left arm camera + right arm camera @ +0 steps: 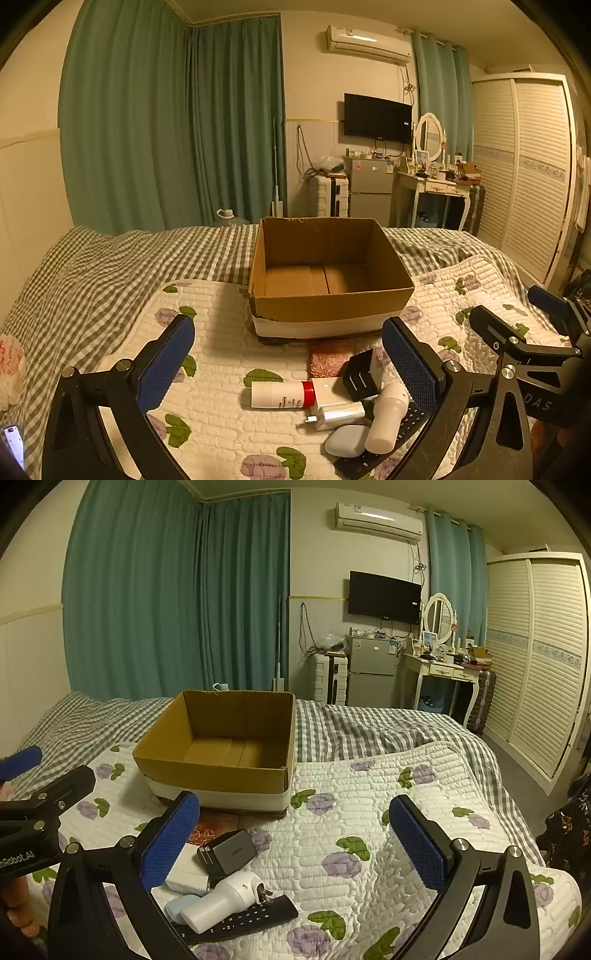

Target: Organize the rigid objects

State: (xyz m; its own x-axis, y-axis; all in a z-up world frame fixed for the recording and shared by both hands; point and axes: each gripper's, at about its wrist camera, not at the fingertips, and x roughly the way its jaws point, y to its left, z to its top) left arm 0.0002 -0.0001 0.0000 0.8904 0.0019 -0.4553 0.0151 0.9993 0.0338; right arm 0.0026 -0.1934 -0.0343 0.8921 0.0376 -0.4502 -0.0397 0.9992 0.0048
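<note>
An open, empty cardboard box (328, 291) (225, 771) stands on the bed's flowered quilt. In front of it lies a pile: a white tube with a red cap (282, 394), a white charger block (338, 404), a black charger (360, 373) (231, 851), a white round plug adapter (386, 419) (225, 895), a pale blue case (347, 439) (177, 904) and a black remote (243, 917). My left gripper (288, 354) is open and empty above the pile. My right gripper (295, 834) is open and empty, right of the pile.
A brown patterned packet (327, 358) lies just before the box. A checked blanket (129, 258) covers the far bed. A phone (14, 445) lies at the left edge. A wardrobe (535, 657), dressing table (443, 672) and small fridge (371, 668) stand beyond.
</note>
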